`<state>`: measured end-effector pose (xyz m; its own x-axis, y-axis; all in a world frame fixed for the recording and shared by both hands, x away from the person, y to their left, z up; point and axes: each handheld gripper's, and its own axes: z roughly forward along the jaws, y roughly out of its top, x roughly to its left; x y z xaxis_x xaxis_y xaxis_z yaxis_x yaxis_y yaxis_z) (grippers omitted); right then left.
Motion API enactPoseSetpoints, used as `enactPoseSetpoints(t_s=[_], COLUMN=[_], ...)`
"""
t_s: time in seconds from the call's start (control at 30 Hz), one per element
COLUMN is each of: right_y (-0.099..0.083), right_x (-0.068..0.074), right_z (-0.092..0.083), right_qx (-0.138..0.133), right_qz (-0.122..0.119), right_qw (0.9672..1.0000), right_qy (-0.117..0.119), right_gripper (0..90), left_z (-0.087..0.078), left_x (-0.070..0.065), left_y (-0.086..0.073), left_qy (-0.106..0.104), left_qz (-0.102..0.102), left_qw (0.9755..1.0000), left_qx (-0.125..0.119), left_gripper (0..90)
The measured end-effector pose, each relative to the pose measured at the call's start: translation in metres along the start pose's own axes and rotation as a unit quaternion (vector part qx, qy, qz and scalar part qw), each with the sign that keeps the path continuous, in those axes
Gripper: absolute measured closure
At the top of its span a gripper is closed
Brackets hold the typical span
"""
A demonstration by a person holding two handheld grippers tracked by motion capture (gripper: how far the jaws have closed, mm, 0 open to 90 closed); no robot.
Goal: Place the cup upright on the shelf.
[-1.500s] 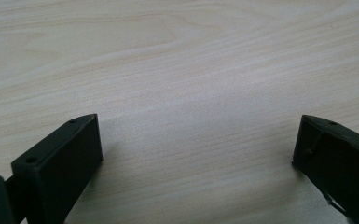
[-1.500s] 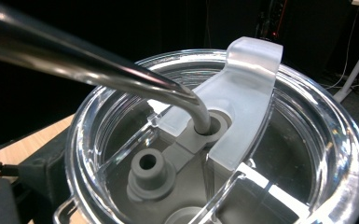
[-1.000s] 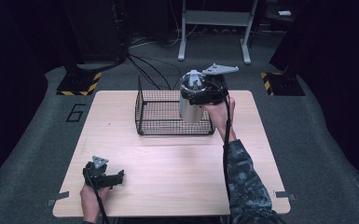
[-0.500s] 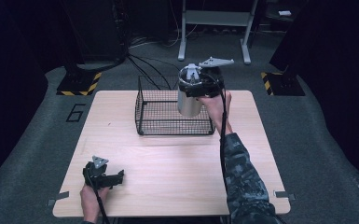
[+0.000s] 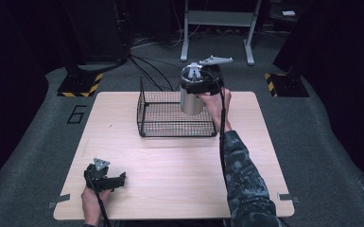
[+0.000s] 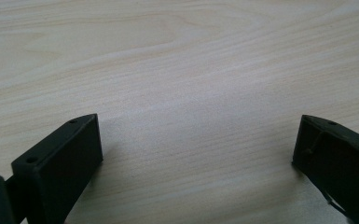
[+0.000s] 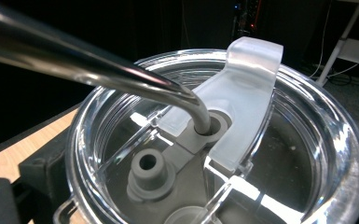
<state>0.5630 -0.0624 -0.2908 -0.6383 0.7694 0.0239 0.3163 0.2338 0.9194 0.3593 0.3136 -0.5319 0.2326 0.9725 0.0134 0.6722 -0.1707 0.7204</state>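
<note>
While the right gripper [image 5: 195, 75] clamps the steel tumbler [image 5: 190, 100] upright above the wire basket [image 5: 177, 124], the left gripper [image 5: 105, 178] sits gaping, far off.

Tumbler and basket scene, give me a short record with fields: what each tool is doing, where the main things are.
right tool: shut on the steel tumbler, gripping it at the top
tumbler position: held upright above the right rear part of the wire basket; contact with the basket floor cannot be told
tumbler lid: clear, with a bent metal straw through its grey port
left tool: open, holding nothing, low over the bare wooden table at its near left
basket position: rear centre of the table
</note>
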Motion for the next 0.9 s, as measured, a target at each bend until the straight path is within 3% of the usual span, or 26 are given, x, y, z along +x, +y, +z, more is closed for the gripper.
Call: enactPoseSetpoints(t_s=[0.23, 0.9], right_y=[-0.004, -0.017], right_x=[-0.003, -0.006], right_z=[0.013, 0.049], right_qx=[0.004, 0.027], right_qz=[0.01, 0.01], right_qw=[0.9999, 0.9991], right_qy=[-0.011, -0.031], right_gripper=[3.1, 3.2], left_z=[0.0, 0.0], left_x=[0.0, 0.0], left_y=[0.0, 0.0], left_qy=[0.001, 0.0], left_qz=[0.002, 0.002], left_qw=[1.0, 1.0], left_qx=[0.001, 0.001], left_gripper=[1.0, 1.1])
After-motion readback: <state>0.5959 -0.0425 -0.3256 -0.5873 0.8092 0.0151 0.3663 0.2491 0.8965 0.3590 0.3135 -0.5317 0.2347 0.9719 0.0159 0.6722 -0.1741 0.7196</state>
